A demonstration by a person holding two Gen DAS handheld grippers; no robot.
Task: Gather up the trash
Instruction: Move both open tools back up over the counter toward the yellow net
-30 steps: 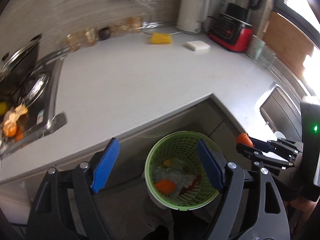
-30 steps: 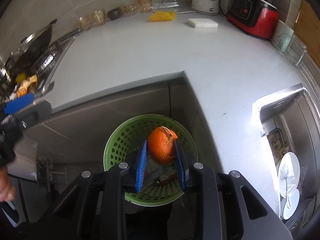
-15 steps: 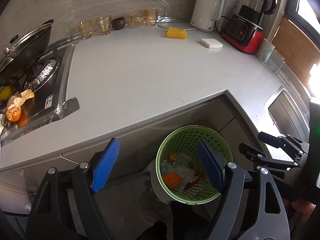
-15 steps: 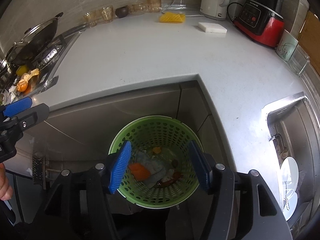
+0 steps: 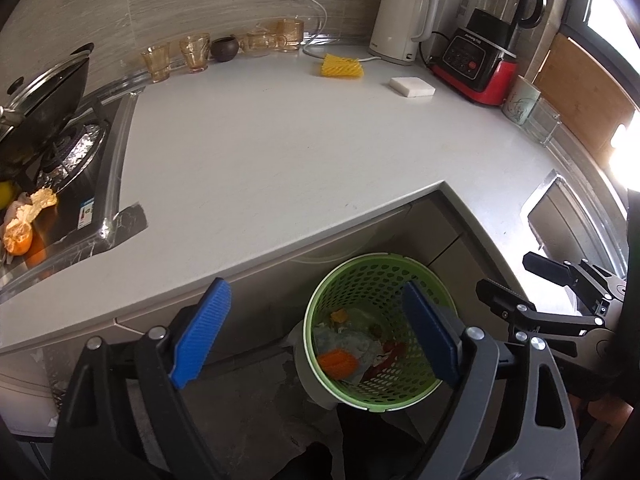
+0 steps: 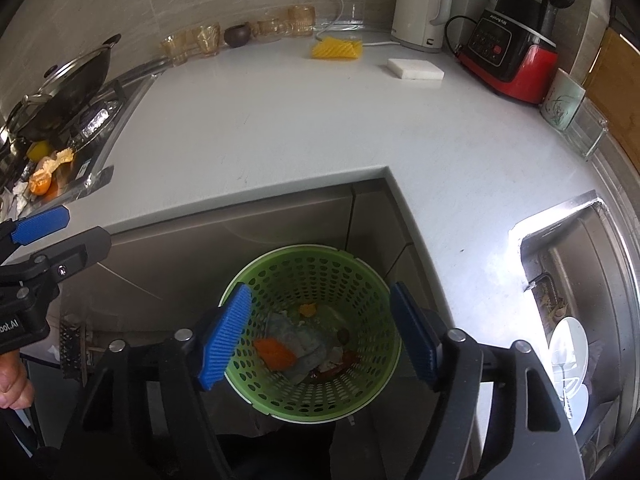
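Right gripper (image 6: 320, 336) and left gripper (image 5: 316, 336) both gape empty above green basket (image 6: 280, 276); remaining orange peel (image 5: 38, 206) by stove looks light, floppy — pinch its edge.

Home kitchen, gas stove (image 5: 60, 152) with wok (image 5: 36, 104), kettle (image 5: 400, 24), blender (image 5: 488, 40), sink (image 6: 576, 280)

Both wrist views high, angled down, sharing green basket (image 5: 430, 280) and countertop (image 6: 304, 120).

Wok (image 5: 40, 100) cut by frame edge; my left gripper's pad (image 5: 430, 340) hides part of green basket (image 5: 360, 268); scraps beneath unidentifiable.
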